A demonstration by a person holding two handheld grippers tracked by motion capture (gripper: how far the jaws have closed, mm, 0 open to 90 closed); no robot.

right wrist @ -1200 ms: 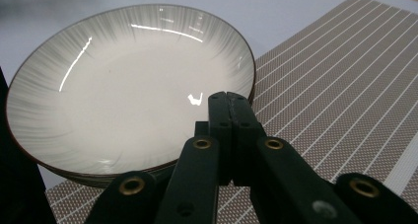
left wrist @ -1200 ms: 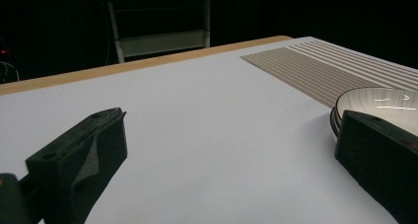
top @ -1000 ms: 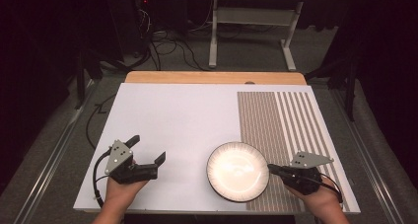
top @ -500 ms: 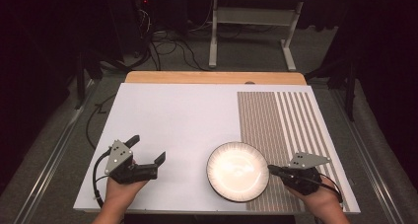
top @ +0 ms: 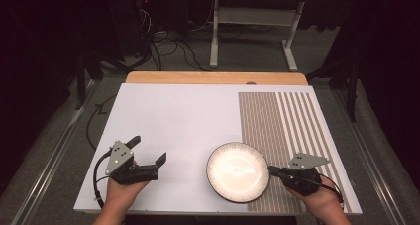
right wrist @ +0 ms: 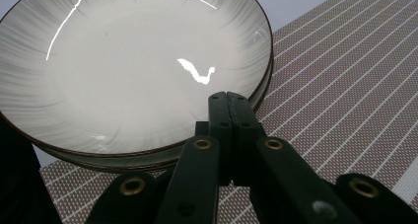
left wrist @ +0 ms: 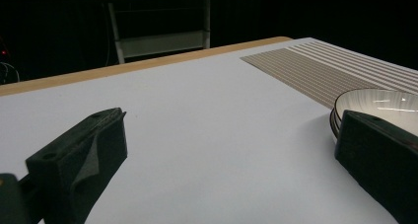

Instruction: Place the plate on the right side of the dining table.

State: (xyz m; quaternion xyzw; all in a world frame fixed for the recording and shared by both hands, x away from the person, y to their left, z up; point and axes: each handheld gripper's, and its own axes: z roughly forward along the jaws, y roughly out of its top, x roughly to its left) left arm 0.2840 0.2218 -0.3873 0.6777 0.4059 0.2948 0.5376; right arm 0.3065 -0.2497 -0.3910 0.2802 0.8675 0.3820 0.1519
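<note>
The right gripper is being held closed at the plate rim; the left gripper is being held open above the table

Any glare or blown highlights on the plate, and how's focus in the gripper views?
High view: plate centre washes out near white, and the room beyond the table is nearly black. Right gripper view: sharp specular streaks on the plate, rim ribbing readable, right gripper in focus. Left gripper view: dim, and the near jaws look soft.
</note>
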